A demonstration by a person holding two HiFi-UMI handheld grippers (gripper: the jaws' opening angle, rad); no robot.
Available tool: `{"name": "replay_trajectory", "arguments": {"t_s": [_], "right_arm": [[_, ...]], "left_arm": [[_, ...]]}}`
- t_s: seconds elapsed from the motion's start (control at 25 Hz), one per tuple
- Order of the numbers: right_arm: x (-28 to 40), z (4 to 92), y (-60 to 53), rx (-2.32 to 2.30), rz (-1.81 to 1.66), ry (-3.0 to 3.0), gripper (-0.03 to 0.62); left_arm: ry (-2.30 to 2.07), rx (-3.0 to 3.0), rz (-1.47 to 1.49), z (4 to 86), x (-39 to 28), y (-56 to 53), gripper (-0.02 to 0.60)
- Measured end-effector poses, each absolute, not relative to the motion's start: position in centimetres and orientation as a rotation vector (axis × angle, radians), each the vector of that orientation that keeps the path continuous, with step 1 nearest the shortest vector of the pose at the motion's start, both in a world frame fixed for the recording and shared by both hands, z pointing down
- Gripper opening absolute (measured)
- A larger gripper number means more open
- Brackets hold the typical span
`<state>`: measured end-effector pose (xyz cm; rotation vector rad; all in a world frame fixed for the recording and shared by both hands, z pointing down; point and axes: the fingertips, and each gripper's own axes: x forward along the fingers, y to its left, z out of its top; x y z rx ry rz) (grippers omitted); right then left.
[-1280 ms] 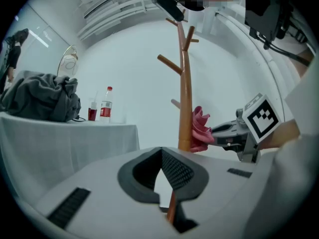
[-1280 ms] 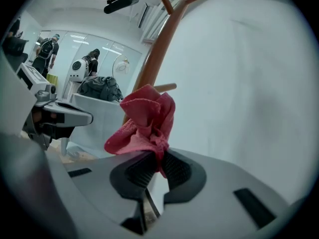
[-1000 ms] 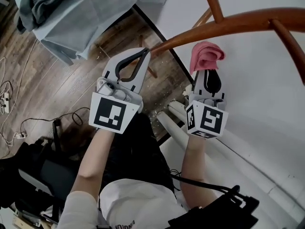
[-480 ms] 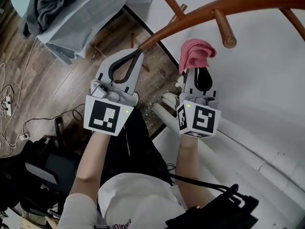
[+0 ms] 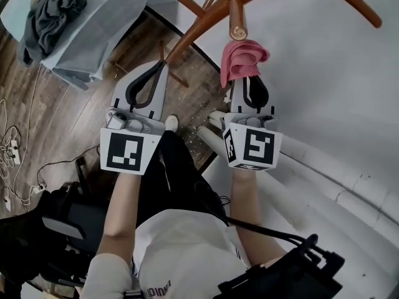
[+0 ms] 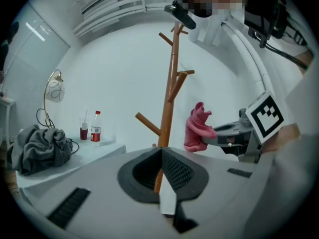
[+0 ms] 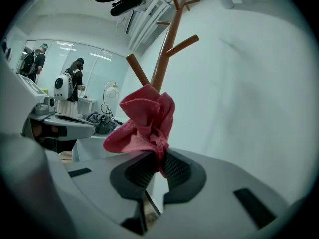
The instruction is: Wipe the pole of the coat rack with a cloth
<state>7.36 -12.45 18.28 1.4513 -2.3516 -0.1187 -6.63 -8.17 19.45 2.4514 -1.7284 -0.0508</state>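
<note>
The brown wooden coat rack pole [image 5: 193,33] slants up from the floor, with pegs branching near its top. My left gripper [image 5: 163,62] is shut on the pole, which runs between its dark pads in the left gripper view [image 6: 169,98]. My right gripper [image 5: 245,80] is shut on a bunched pink cloth [image 5: 240,60], held just right of the pole and below a peg [image 5: 235,17]. In the right gripper view the cloth [image 7: 144,121] rises out of the jaws in front of the pole [image 7: 162,66]. The left gripper view also shows the cloth [image 6: 198,128] beside the pole.
A table with a pale blue cover [image 5: 106,23] carries a heap of grey clothes [image 5: 53,14], a bottle [image 6: 95,128] and a lamp [image 6: 54,86]. Cables [image 5: 12,148] trail over the wooden floor. White pipes [image 5: 299,167] run along the wall's foot at the right.
The head view has swung, so the rack's upper pegs now show. Both grippers sit lower left in it with the same holds, and the cloth is closer to the pole, under a peg.
</note>
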Motion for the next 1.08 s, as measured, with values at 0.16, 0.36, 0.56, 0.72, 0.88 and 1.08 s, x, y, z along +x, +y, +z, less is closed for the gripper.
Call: {"name": "replay_trajectory", "arguments": {"t_s": [0.16,0.36,0.56,0.72,0.88,1.08], "right_arm": [[7.8,17.6,-12.2,1.470,-0.118,-2.352,0.046],[8.5,17.1,-12.2,1.501,-0.116,-2.333,0.046],[8.7,16.7,-12.5,1.513,-0.122,-2.327,0.046],[8.6,16.5,-12.9,1.519,-0.118,-2.328,0.046],[8.8,16.2,-13.0,1.531,-0.112,-2.321,0.046],[9.4,15.5,-13.1,1.548,-0.108,-2.311,0.046]], "left_arm": [[-1.705,2.466,-0.056,19.0,-5.7,-8.0,0.014],[-1.666,2.469,-0.042,19.1,-4.9,-7.9,0.013],[-1.698,2.419,-0.053,19.0,-5.9,-8.3,0.014],[-1.715,2.417,-0.043,18.9,-6.5,-8.9,0.014],[-1.720,2.414,-0.023,18.5,-6.7,-9.1,0.014],[-1.733,2.439,0.037,18.1,-6.8,-8.9,0.014]]}}
